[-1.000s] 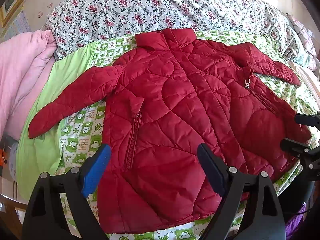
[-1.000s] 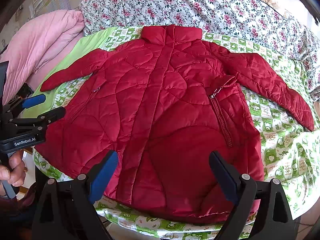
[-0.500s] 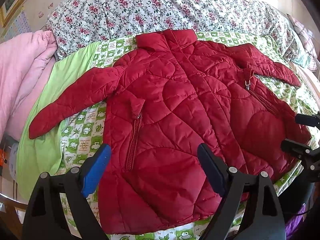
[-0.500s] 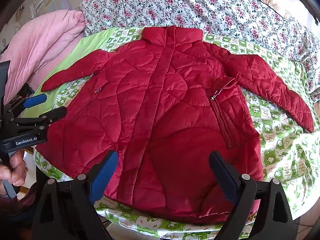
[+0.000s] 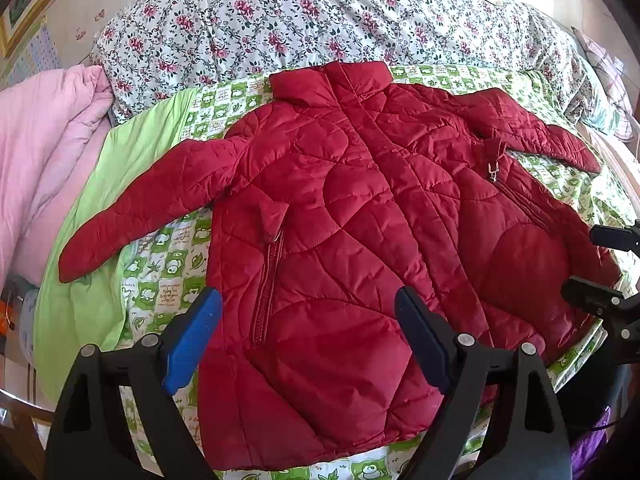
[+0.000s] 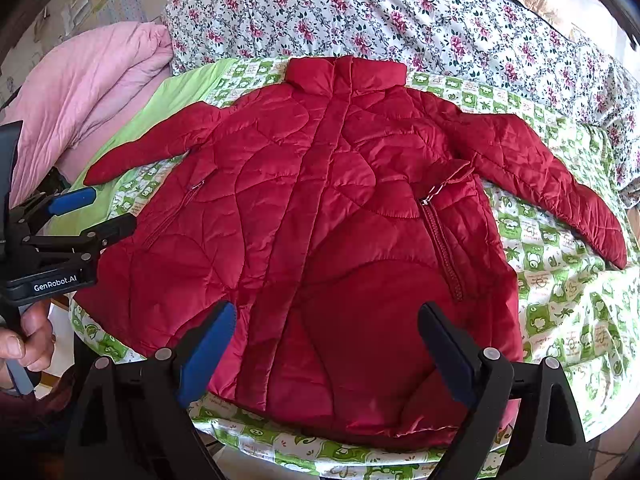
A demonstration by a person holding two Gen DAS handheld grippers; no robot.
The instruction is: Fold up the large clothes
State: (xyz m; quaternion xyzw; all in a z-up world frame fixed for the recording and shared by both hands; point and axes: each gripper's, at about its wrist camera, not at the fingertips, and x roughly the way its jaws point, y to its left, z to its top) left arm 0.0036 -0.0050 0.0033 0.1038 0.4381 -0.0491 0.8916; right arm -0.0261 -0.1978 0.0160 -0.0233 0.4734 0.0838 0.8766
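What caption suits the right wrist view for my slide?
Red quilted jacket spread flat, sleeves out, on a green frog-print sheet; right gripper open above its hem.

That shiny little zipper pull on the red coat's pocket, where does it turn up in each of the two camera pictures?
Left wrist view: the zipper pull hangs right of centre, below the far sleeve.
Right wrist view: the same zipper pull sits right of centre, atop the pocket zip.
Shared landmark: the jacket's collar, top centre in both.
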